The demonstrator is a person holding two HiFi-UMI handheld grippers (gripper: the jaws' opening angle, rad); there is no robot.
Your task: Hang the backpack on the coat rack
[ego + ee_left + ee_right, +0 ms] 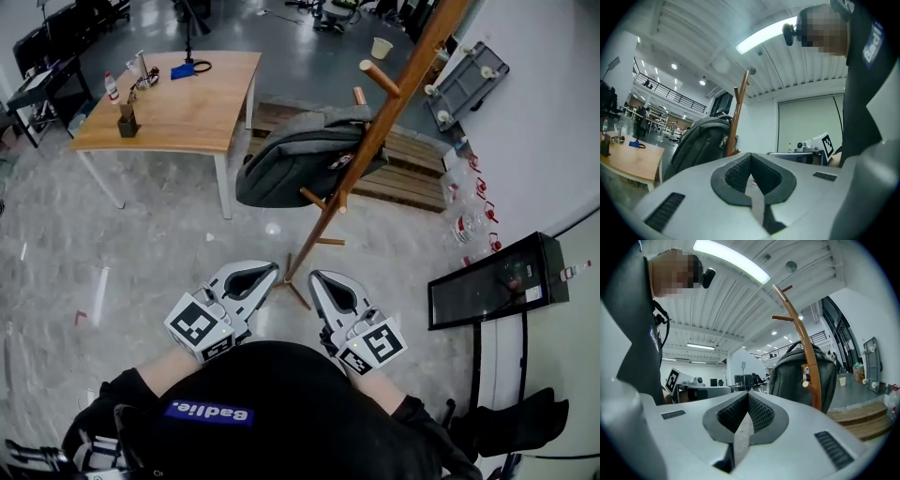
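We hold both claws level and close to us, near the foot of the coat rack (380, 131). Our left claw (273, 269) has its jaws pressed together with nothing between them, and our right claw (315, 277) is closed and empty too. The grey backpack (305, 155) hangs on the coat rack, clear of the floor, beside the wooden counter (187, 108).

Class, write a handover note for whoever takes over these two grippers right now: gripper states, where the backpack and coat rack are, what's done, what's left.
Left gripper: shut, empty, held low near the body.
Right gripper: shut, empty, beside it.
Grey backpack: hanging on the wooden coat rack, clear of both grippers.
Done: backpack hung.
Left: apparently nothing, perhaps a check that it hangs securely.
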